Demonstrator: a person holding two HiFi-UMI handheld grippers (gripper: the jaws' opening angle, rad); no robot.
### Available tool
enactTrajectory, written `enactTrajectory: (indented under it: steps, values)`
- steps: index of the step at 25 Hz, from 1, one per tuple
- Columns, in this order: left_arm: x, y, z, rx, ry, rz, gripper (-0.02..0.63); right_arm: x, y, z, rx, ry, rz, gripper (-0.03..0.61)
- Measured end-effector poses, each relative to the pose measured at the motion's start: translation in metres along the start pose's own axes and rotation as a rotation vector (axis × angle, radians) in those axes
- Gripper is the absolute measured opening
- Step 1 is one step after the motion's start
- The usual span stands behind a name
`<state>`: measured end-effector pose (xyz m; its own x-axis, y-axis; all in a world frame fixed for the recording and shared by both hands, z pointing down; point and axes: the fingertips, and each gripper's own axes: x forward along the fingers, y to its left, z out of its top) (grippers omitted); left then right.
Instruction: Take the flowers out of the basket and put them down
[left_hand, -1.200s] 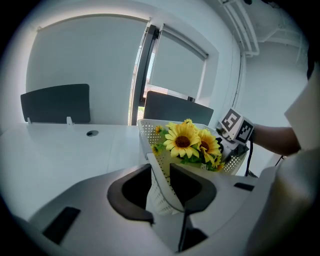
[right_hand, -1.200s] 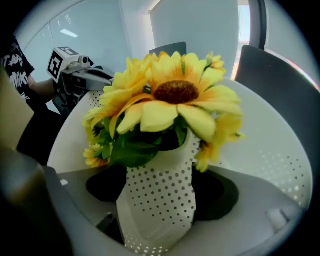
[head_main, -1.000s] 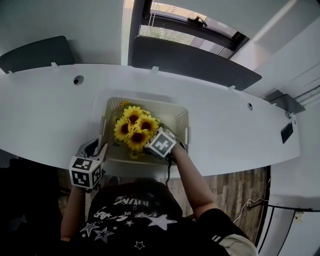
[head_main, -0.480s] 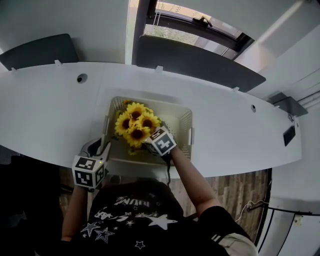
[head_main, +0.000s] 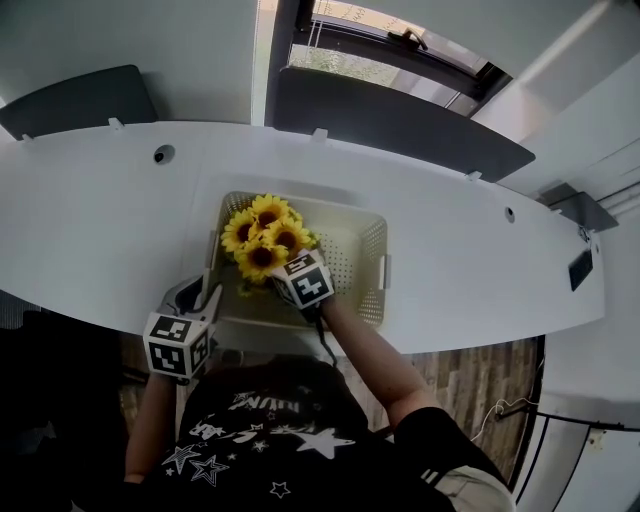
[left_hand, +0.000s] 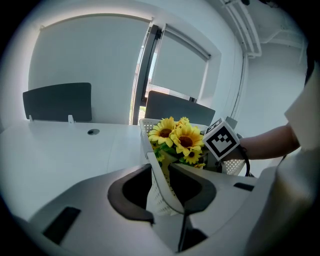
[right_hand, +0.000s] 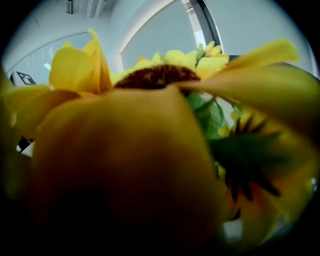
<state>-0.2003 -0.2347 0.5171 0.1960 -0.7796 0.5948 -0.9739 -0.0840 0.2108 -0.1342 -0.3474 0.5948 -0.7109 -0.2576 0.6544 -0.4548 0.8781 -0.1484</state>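
Flowers (head_main: 262, 240) sit in the basket (head_main: 368, 255), its wall clamped in the left gripper's (left_hand: 159, 170) jaws. The right gripper's (head_main: 283, 268) jaws (hidden by petals (right_hand: 125, 165)) have just been opening, grip unclear. Next: close on the bunch, lift.

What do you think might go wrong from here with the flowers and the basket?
The right gripper has just been opening its jaws. The sunflowers fill its view, so whether any sit between the jaws is unclear, and they may fall into the basket.
The left gripper pinches only the basket's thin wall, which could flex or slide.
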Motion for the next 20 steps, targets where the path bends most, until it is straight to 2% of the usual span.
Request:
enactTrajectory:
  steps: [5,9,13,20]
  values:
    - [0.0,0.002,-0.001,-0.015,-0.005,-0.006,0.11,0.013,-0.003,0.008,0.068,-0.03,-0.047,0.554]
    - [0.001,0.003,-0.001,-0.027,-0.008,-0.016,0.105,0.02,0.0,0.016,0.091,-0.076,-0.032,0.554]
    - [0.001,0.001,-0.001,-0.03,-0.016,-0.021,0.103,0.026,0.003,0.021,0.085,-0.098,0.0,0.554]
    - [0.0,0.002,0.001,-0.029,-0.026,-0.02,0.104,0.027,0.005,0.024,0.063,-0.072,0.009,0.551]
